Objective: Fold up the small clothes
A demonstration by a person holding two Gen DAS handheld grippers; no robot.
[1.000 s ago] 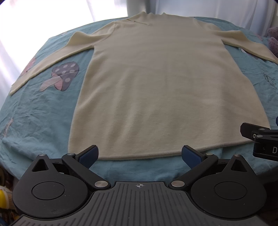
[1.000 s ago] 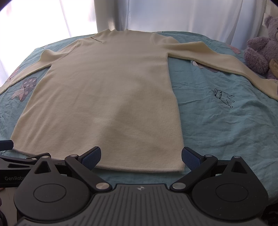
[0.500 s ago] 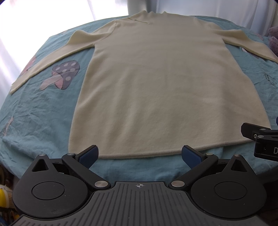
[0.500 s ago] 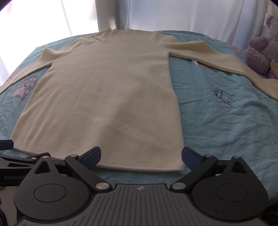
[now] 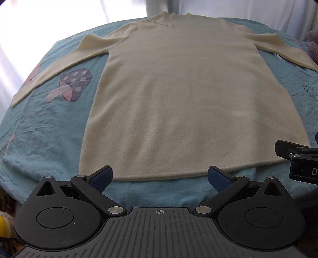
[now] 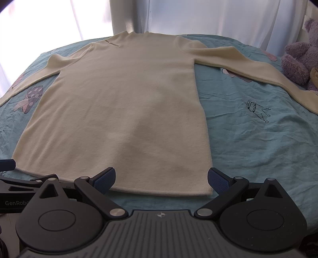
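Note:
A cream long-sleeved knit sweater (image 5: 190,95) lies flat on a blue bedsheet (image 5: 43,127), collar far, hem near, both sleeves spread outwards. It also shows in the right wrist view (image 6: 127,111). My left gripper (image 5: 160,178) is open and empty, just short of the hem's left half. My right gripper (image 6: 161,179) is open and empty, at the hem's right half, its blue pads (image 6: 217,178) beside the right bottom corner. Each gripper's side shows at the edge of the other's view.
The sheet carries a mushroom print (image 5: 69,85) left of the sweater and a crown drawing (image 6: 256,109) to its right. A purple plush bear (image 6: 300,59) sits at the far right by the right sleeve end. White curtains (image 6: 218,15) hang behind the bed.
Both grippers have edged slightly forward towards the hem. The sweater has not moved and the jaws stay open.

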